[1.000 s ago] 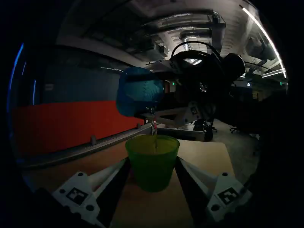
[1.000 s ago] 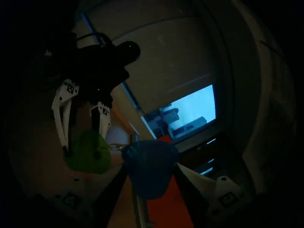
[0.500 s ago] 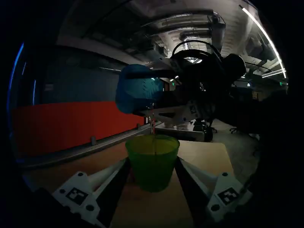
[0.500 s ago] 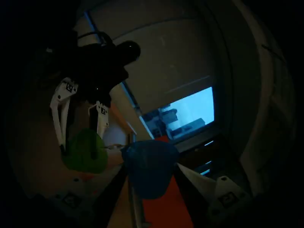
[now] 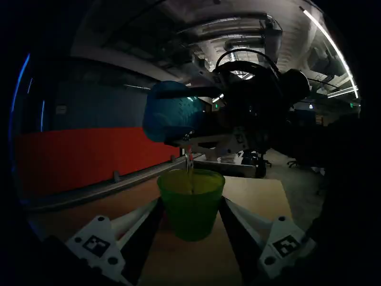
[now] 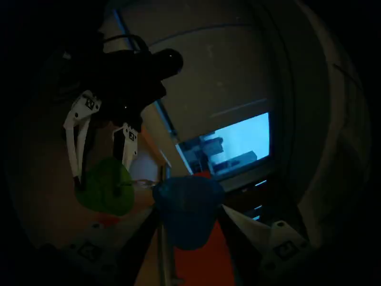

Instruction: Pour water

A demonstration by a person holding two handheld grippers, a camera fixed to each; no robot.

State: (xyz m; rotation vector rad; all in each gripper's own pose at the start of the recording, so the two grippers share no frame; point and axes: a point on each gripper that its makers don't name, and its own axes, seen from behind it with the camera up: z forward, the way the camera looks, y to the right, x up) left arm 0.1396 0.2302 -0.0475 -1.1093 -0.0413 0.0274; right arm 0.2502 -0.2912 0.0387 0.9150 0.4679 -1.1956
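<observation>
In the left gripper view my left gripper [image 5: 191,209] is shut on a green cup [image 5: 191,205] that stands upright on the wooden table [image 5: 190,260]. Above it a blue cup [image 5: 171,117] lies tipped on its side, and a thin stream of water [image 5: 189,164] falls from its rim into the green cup. In the right gripper view my right gripper [image 6: 189,214] is shut on the blue cup [image 6: 188,209]. The green cup [image 6: 105,187] sits to its left between the white fingers [image 6: 76,143] of the left gripper.
A red wall panel [image 5: 85,155] and a metal rail [image 5: 119,178] run along the far side of the table. The table's far edge [image 5: 266,183] lies behind the green cup, with floor and office chairs [image 5: 259,164] beyond. The room is dim, with ceiling light strips [image 5: 333,47].
The blue cup has shifted slightly left over the green cup while the stream keeps falling. The green cup and left gripper have stayed put.
</observation>
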